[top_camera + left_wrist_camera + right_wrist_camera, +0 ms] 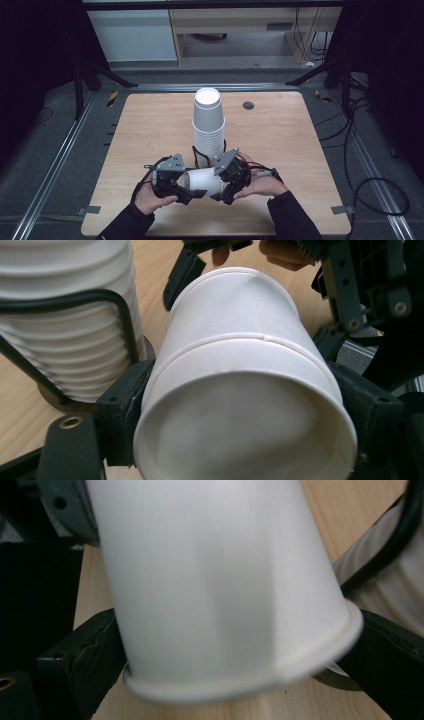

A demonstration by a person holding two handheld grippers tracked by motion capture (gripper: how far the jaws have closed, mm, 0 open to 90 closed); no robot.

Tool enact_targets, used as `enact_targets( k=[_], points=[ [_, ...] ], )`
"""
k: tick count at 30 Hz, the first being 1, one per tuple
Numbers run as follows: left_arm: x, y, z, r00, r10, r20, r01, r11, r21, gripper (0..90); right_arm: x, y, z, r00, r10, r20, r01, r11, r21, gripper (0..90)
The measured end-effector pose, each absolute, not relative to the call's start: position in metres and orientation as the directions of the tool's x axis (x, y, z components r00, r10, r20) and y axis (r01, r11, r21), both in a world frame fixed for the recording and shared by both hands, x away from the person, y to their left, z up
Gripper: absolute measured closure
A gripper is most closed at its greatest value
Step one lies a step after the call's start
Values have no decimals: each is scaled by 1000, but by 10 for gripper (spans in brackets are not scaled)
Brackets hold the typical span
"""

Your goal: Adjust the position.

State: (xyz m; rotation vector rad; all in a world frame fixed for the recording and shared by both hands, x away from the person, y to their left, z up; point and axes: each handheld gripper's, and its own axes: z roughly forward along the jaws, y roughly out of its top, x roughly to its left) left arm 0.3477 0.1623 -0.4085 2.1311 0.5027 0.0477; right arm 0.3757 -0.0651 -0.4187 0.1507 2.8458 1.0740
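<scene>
A white paper cup (202,181) lies on its side near the front of the wooden table, held level just above it, just in front of the tall stack. Seen close (240,390), it is two nested cups, one rim ring showing partway along the other's wall. Its rolled rim (240,680) looks undamaged and its walls undented.

A wooden table (280,135) carries a stack of white cups (208,125).
</scene>
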Motion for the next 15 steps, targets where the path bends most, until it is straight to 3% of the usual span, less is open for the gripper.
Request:
enact_targets(
  k=[15],
  points=[
    [352,190,-406,934,326,-150,278,-396,875,198,369,-105,-410,-983,181,17,126,611,782,28]
  ],
)
